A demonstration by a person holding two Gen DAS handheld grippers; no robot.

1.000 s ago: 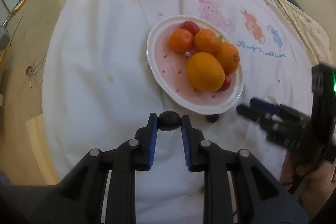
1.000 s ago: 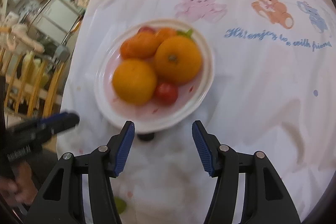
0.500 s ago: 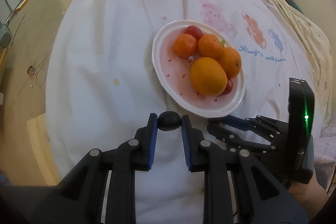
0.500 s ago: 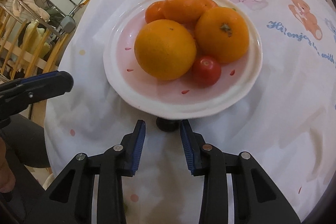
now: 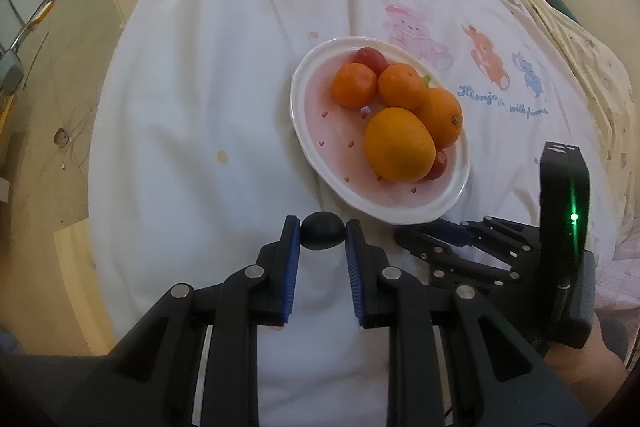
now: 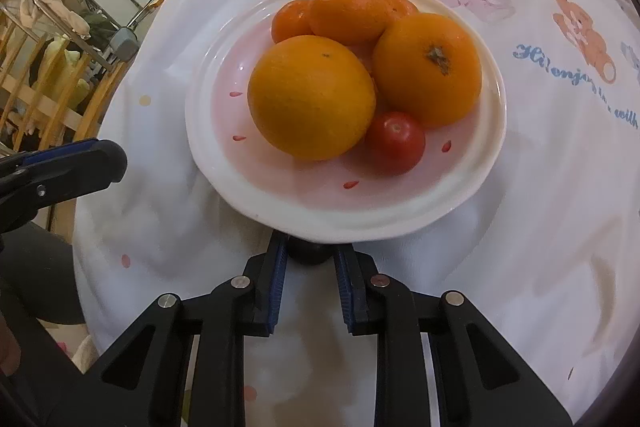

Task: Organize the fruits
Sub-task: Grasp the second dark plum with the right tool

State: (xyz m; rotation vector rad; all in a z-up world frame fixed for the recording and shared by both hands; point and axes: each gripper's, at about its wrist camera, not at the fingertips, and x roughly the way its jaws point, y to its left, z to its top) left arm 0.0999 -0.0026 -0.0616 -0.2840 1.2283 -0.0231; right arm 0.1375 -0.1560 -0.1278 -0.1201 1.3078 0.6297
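- Left gripper (image 5: pixel 323 235) clamps a dark round fruit (image 5: pixel 322 231), held clear of the cloth, ready for the plate (image 5: pixel 298 107).
- Right gripper (image 6: pixel 309 254) has closed on a second dark fruit (image 6: pixel 309 253) tucked under the plate's near rim; tight there.
- Plate's left half is bare; oranges (image 6: pixel 311 98) and tomato (image 6: pixel 395 143) crowd the right and far side.

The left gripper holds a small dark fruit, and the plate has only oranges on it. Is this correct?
Not quite. The left gripper does hold the small dark fruit, but the plate also carries a red tomato beside the oranges, clear in the right wrist view.
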